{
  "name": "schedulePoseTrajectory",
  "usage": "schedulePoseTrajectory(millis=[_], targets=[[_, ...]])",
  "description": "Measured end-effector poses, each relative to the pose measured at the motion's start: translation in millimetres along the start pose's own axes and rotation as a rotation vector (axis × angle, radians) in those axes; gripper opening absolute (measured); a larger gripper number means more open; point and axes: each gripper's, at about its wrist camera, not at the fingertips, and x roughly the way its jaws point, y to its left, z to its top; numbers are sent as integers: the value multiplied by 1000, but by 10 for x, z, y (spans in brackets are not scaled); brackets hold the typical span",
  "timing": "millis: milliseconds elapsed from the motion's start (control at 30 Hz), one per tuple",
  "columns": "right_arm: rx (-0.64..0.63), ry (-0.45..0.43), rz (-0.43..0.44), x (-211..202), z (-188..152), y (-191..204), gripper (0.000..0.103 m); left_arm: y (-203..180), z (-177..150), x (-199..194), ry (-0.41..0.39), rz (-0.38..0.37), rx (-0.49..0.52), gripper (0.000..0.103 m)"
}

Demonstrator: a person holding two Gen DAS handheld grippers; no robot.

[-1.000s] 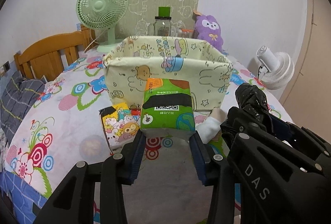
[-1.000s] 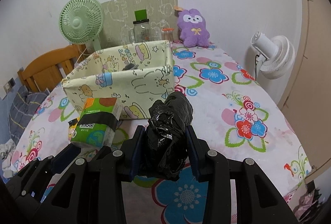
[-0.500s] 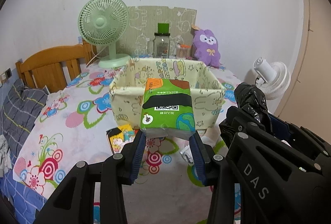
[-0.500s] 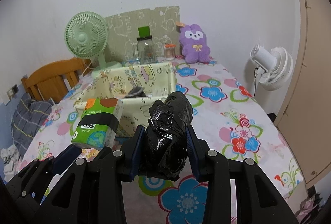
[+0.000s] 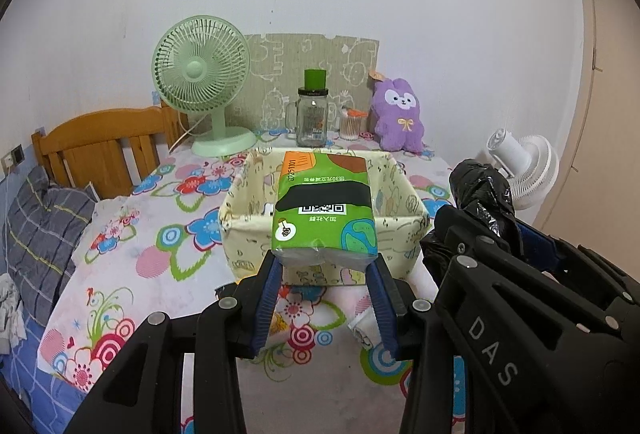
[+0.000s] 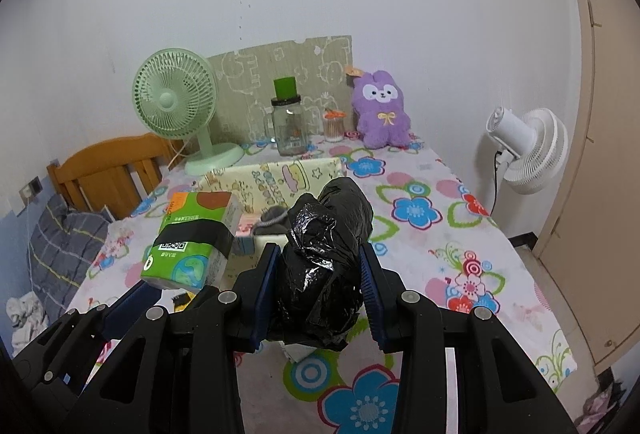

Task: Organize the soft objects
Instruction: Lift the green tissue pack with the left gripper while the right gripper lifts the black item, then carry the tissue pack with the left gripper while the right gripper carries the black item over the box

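Note:
My left gripper (image 5: 325, 266) is shut on a green tissue pack (image 5: 325, 205) and holds it in the air in front of and above the cream cartoon-print fabric basket (image 5: 256, 234). The pack also shows in the right wrist view (image 6: 194, 238). My right gripper (image 6: 318, 270) is shut on a crumpled black plastic bag (image 6: 326, 250), lifted above the table just right of the basket (image 6: 276, 173). The bag shows in the left wrist view (image 5: 480, 189). A grey soft item (image 6: 272, 220) lies inside the basket.
A flower-print cloth covers the table (image 5: 132, 274). At the back stand a green fan (image 5: 202, 89), a glass jar with a green lid (image 5: 313, 113), a cotton-swab cup (image 5: 352, 123) and a purple plush rabbit (image 5: 400, 113). A white fan (image 6: 528, 149) stands right. A small white packet (image 5: 362, 330) lies below the grippers.
Both grippers have risen with their loads, so the basket now sits lower in view and its inside shows. The small colourful pack on the cloth has dropped behind the left gripper.

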Motion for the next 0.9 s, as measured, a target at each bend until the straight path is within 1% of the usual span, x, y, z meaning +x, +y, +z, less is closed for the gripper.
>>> schedulePoseTrajectory(millis=[433, 900], targets=[[1, -40, 15, -25, 281, 25, 43, 4, 284, -30, -42, 7, 4, 44], [-6, -54, 34, 170, 532, 88, 43, 71, 509, 130, -55, 18, -7, 44]])
